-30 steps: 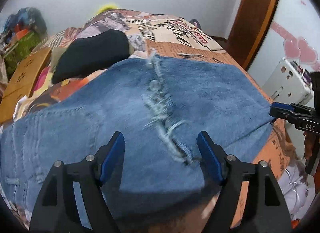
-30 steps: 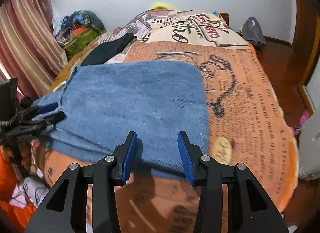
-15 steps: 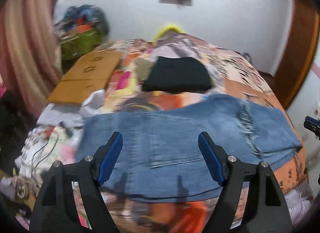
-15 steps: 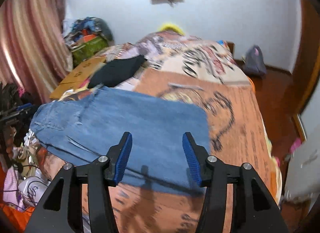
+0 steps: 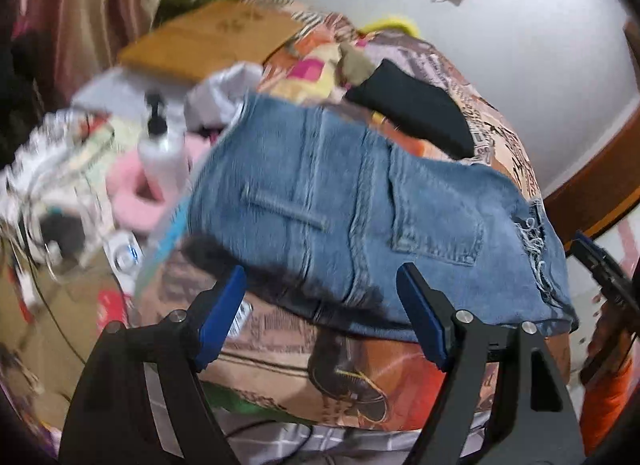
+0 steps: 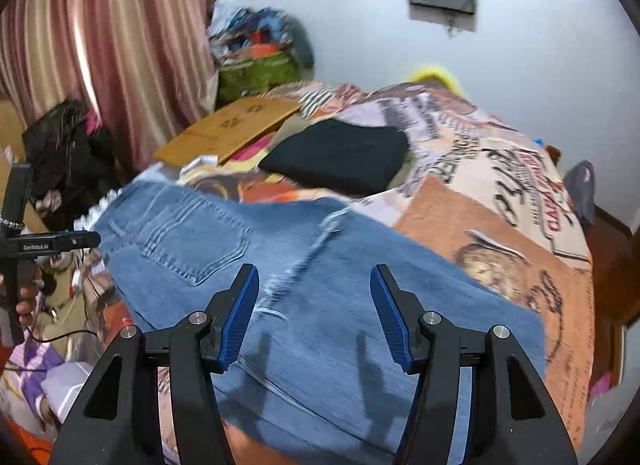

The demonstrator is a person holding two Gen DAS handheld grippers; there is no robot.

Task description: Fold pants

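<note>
Left wrist view: we see the left gripper (image 5: 322,313) with jaws spread and empty, above the near edge of the folded blue jeans (image 5: 384,221), which lie flat on the printed bedspread (image 5: 280,353) beside a folded black garment (image 5: 416,113). Right wrist view: our right gripper (image 6: 314,319) is likewise spread wide, holding nothing, over the jeans (image 6: 320,305), back pocket (image 6: 192,241) up; the black garment (image 6: 340,157) lies beyond.

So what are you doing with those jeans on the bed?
Someone is folding the jeans on the patterned bedspread. They lie flat, already doubled over. The left hand-held gripper and the right hand-held gripper are both open above them, holding nothing. A folded black garment lies behind.
</note>
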